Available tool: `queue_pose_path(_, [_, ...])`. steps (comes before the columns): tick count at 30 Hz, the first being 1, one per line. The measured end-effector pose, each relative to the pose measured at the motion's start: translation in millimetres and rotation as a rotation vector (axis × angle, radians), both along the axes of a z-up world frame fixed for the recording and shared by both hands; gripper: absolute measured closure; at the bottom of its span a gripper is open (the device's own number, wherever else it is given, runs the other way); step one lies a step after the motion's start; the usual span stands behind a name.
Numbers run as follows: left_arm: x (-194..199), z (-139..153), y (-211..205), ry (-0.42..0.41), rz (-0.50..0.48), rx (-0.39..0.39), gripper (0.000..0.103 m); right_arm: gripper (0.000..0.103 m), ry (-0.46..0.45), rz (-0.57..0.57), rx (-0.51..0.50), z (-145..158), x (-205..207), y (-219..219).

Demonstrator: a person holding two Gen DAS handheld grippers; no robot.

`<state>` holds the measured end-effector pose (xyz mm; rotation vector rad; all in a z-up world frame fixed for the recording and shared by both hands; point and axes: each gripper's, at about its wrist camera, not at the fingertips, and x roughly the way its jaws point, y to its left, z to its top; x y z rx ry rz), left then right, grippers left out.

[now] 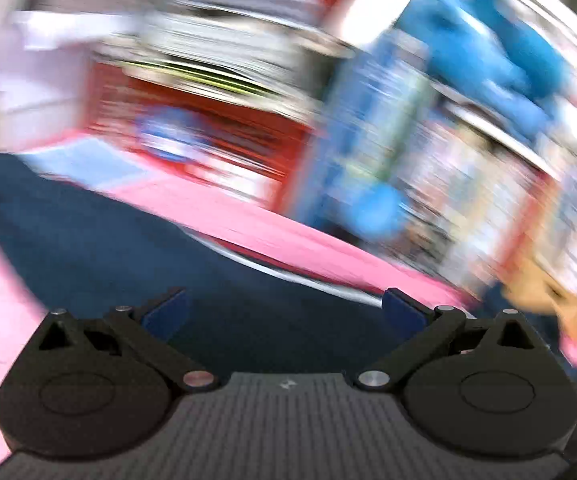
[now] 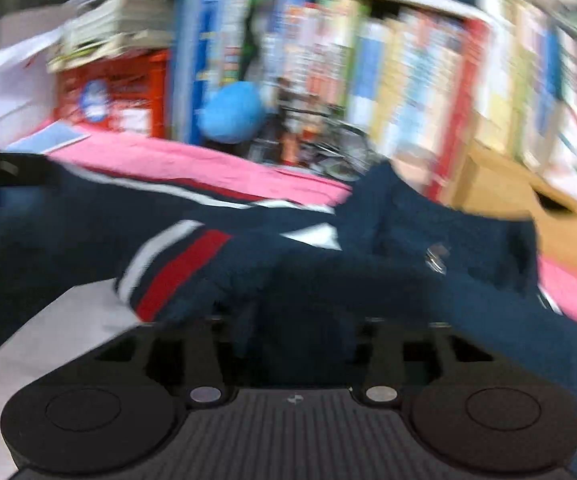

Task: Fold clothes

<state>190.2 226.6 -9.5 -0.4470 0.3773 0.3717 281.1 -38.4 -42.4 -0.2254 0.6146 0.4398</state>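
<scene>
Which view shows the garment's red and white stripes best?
The right wrist view: the red and white stripes cross the navy garment up close. The left wrist view shows only plain navy cloth and a blurred pale line.

No legible text: motion blur smears the spines of the colourful upright books (image 2: 408,92) and the red box (image 2: 112,96) label.

Both wrist views low, close over navy garment (image 1: 108,240) on pink cover (image 2: 176,160), facing shared bookshelf (image 2: 408,80)
</scene>
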Motion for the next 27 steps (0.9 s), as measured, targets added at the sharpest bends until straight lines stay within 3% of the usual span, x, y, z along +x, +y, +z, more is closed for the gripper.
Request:
queue_pose_path(2, [-5.9,4.1,31.4,0.073,0.218,-0.010,0.000,0.046,0.049,0.020,0.092,9.7,-16.9,-17.4])
queue_pose_path(4, [-5.8,9.8,62.6,0.156,0.420,0.013,0.000,0.027,0.046,0.086,0.144,23.9,-45.1,-32.3])
queue_pose_path(5, [-6.7,10.6,81.6,0.160,0.478,0.023,0.000,0.024,0.028,0.128,0.154,32.1,-61.5,-38.8])
queue_pose_path(8, [5.0,8.8,125.0,0.200,0.552,0.062,0.000,0.012,-0.056,0.256,0.176,53.1,-112.3,-56.4])
queue_pose_path(11, [24.4,-5.6,163.4,0.274,0.559,0.013,0.000,0.007,-0.113,0.337,0.178,65.5,-156.6,-67.6])
queue_pose_path(13, [32.1,-13.3,176.7,0.236,0.519,-0.011,0.006,0.007,-0.103,0.356,0.165,66.6,-172.0,-69.2])
queue_pose_path(14, [35.7,-15.4,180.2,0.210,0.498,-0.008,0.018,0.007,-0.098,0.364,0.157,66.4,-178.1,-70.0])
queue_pose_path(15, [38.6,-16.7,181.9,0.189,0.462,-0.023,0.052,0.007,-0.094,0.369,0.148,64.7,-182.6,-71.3])
queue_pose_path(16, [41.2,-17.6,183.5,0.170,0.430,-0.042,0.074,0.007,-0.093,0.371,0.140,63.0,-186.2,-73.0])
queue_pose_path(18, [40.9,-10.4,175.8,0.130,0.388,-0.053,0.089,0.007,-0.090,0.362,0.134,58.8,-190.7,-77.9])
queue_pose_path(21, [37.1,13.7,145.1,0.036,0.274,0.019,0.094,0.007,-0.073,0.297,0.156,52.6,-185.4,-89.3])
queue_pose_path(24, [31.0,55.2,71.0,-0.101,-0.001,0.176,0.094,0.007,-0.053,0.171,0.249,49.8,-171.7,-109.8])
queue_pose_path(27, [26.0,80.8,-29.6,-0.118,-0.292,0.388,0.091,0.007,-0.025,0.047,0.345,51.0,-158.6,-132.3])
